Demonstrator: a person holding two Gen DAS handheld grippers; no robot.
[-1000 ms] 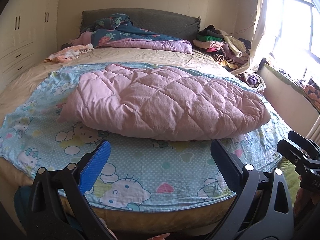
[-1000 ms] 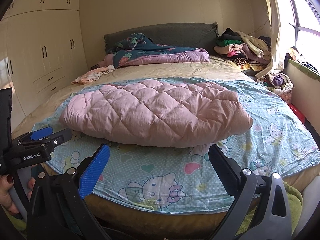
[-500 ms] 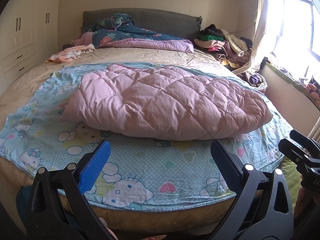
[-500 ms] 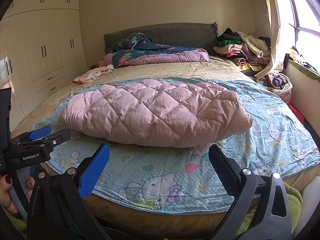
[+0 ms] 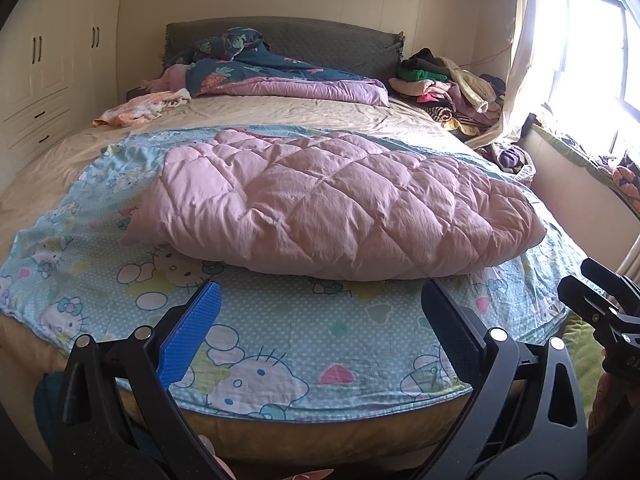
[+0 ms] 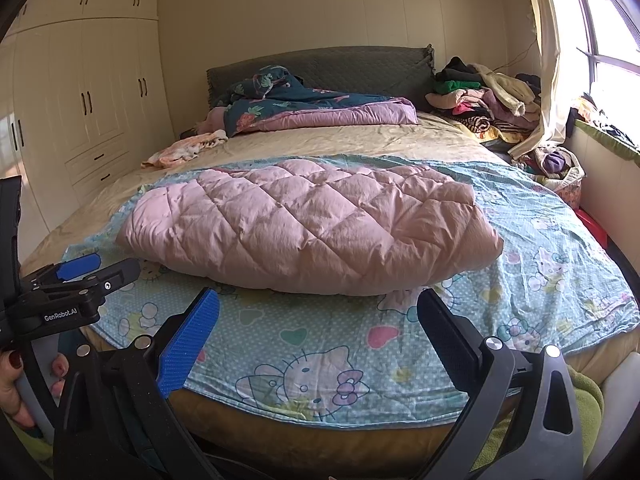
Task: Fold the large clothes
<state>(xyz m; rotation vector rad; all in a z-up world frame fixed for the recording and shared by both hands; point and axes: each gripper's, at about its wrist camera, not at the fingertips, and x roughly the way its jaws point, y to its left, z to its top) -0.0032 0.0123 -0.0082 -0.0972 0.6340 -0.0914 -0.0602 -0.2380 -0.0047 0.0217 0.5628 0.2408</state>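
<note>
**Both grippers open and empty at the foot of the bed**

You held the left gripper [image 5: 318,304] and the right gripper [image 6: 318,312] side by side over the bed's near edge, each with its jaws spread wide and nothing between them. Neither touched any cloth. The pink quilted coat [image 5: 332,208] lay bunched across the middle of the cartoon-print sheet [image 5: 280,336], which covered the near half of the bed [image 5: 280,110]. The coat sat well back from the near edge, just beyond both pairs of jaws. In the right wrist view your left hand [image 6: 16,384] gripped the left gripper's handle at the left edge. At the head of the bed lay a dark floral duvet [image 5: 280,76]; a clothes pile [image 5: 448,84] filled the far right corner.
</note>
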